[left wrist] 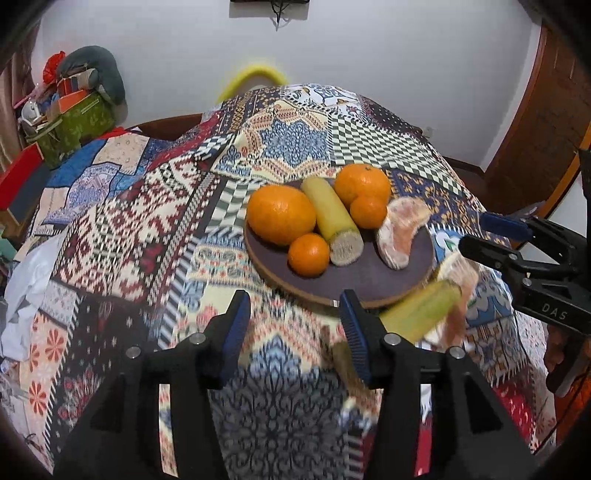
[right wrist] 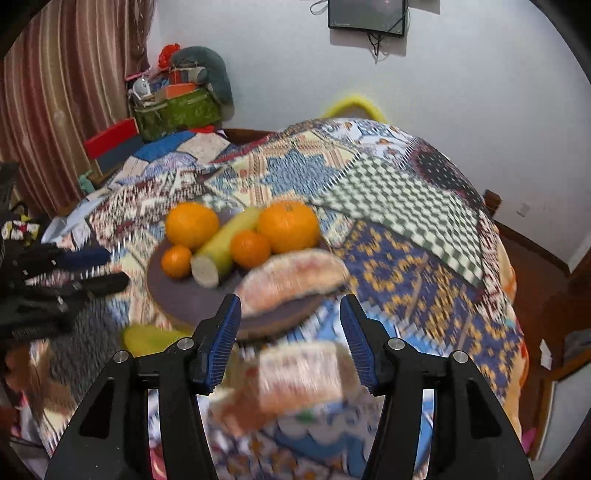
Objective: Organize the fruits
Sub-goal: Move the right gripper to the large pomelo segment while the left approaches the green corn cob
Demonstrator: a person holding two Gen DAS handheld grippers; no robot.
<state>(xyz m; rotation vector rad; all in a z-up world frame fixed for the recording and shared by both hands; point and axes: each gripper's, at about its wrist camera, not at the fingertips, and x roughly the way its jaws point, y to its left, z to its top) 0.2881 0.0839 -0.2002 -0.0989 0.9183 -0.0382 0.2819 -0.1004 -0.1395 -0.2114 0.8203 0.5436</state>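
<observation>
Left claw (left wrist: 293, 332): I see its blue pads standing apart with only the patterned cloth between them; nothing is gripped.
Right claw (right wrist: 290, 341): its pads are apart too; a blurred pale citrus piece (right wrist: 301, 376) lies on the cloth between and under them, and I see no pad pressing on it.
Plate (left wrist: 369, 280): a round dark plate with a pale rim sits on the patchwork quilt (left wrist: 147, 221), just beyond both claws.
Fruit on the plate: a big orange (left wrist: 280, 214) at the left, another big orange (left wrist: 362, 184) at the far right, a small orange (left wrist: 308, 254) near me, a second small one (left wrist: 368, 211) below the far big one, a yellow-green stalk piece (left wrist: 334, 218) with a cut fibrous end lying between them, and a peeled citrus segment (left wrist: 402, 230) at the right side.
Fruit off the plate: a green-yellow piece (left wrist: 421, 312) lies blurred on the quilt just right of my left claw, near the plate's near rim.
Writing: "DAS" is printed in white on the black body of the right claw (left wrist: 554, 314) as the left camera sees it; I read no other text.
Background: a green bag (right wrist: 177, 114) piled with things stands far left; a dark screen (right wrist: 367, 16) hangs on the wall.
</observation>
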